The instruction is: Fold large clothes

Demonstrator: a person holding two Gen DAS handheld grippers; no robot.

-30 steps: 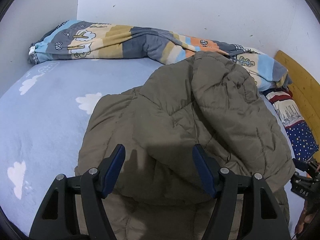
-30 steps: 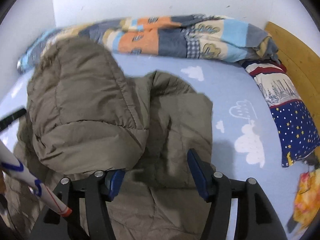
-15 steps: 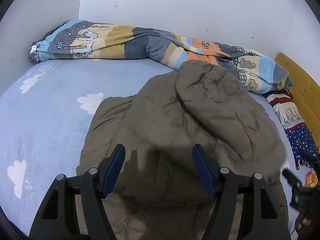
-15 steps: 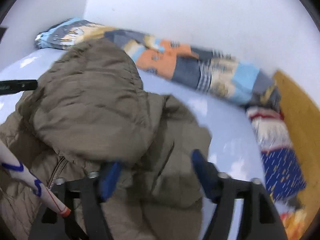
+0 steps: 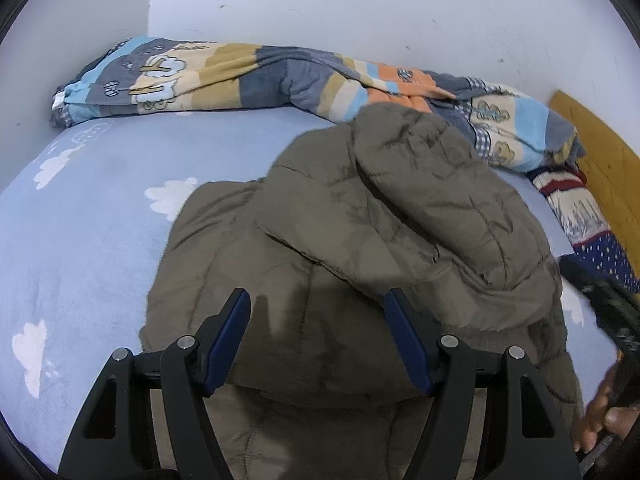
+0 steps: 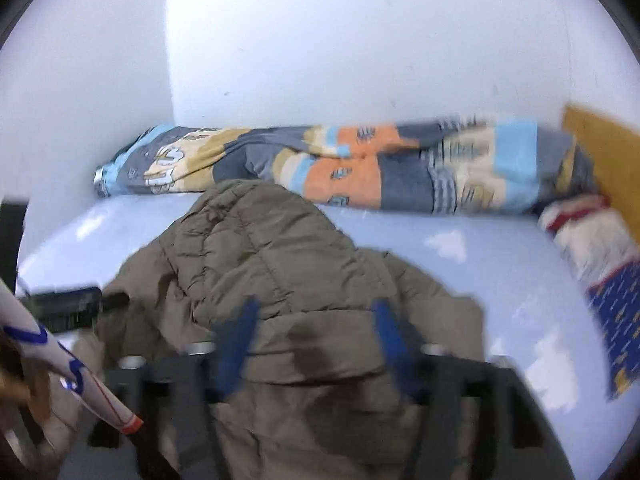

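An olive quilted jacket (image 5: 360, 264) is lying on a light blue, cloud-printed bedsheet (image 5: 92, 232), with one padded part folded over onto its body toward 1 o'clock in the left wrist view. Compared with a second ago, that folded part is sitting lower and flatter, and more of the striped blanket (image 5: 280, 76) at 12 o'clock is showing above it. The left gripper (image 5: 320, 336) is hovering over the near edge of the jacket at 6 o'clock, in the same place as before; its blue fingers (image 5: 230, 336) are standing spread, with no fabric pinched between them. In the right wrist view the right gripper (image 6: 316, 340) is blurred by motion. It is now looking more level than in the earlier frame, so more wall is visible, and the jacket is filling the centre. Its jaws have just been closing after widening; its fingers (image 6: 236, 344) are standing apart over the jacket, not pinching it. A patterned pillow (image 6: 600, 264) is lying at 3 o'clock beside a wooden headboard (image 6: 612, 156). A person's hand (image 5: 604, 416) is showing at 4 o'clock in the left view.
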